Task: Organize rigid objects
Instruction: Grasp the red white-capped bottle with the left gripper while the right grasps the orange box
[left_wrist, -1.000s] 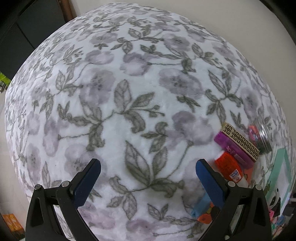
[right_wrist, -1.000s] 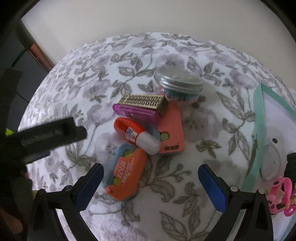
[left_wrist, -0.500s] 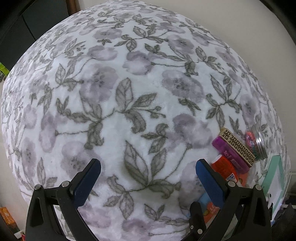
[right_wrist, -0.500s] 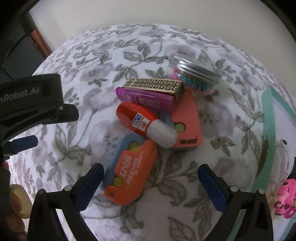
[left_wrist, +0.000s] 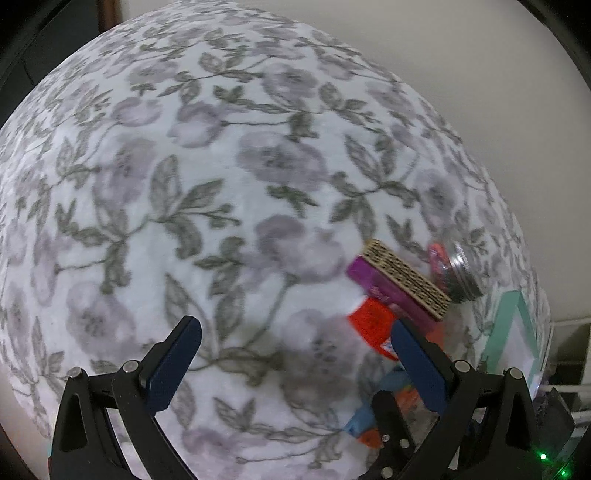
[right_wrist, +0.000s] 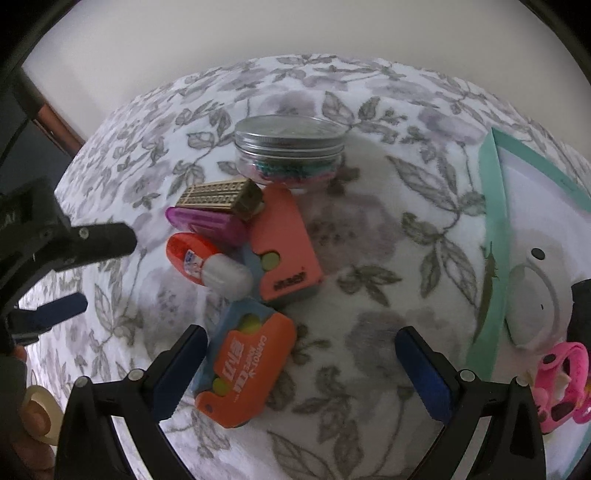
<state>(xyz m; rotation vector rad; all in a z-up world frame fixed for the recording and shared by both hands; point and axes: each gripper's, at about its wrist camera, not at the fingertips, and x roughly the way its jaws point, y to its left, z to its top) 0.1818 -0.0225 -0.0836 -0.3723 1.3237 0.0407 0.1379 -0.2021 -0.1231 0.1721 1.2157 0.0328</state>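
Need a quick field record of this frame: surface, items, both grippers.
surface: floral cloth
pile: jar, gold box on purple case, glue bottle, pink cutter, orange cutter
right side: teal tray, pink toy
left gripper: open, empty, over cloth
right gripper: open, empty, orange cutter by its left finger

From your left wrist view the whole floral cloth (left_wrist: 229, 206) is smeared by motion blur. Your left gripper's right finger (left_wrist: 421, 365) hides most of the red glue bottle (left_wrist: 373, 325), and the orange cutter (left_wrist: 369, 435) shows only as a sliver. In the right wrist view the pink toy (right_wrist: 565, 384) and the mint tray (right_wrist: 498, 236) are cut off by the edge; the jar's (right_wrist: 290, 147) contents are too small to tell
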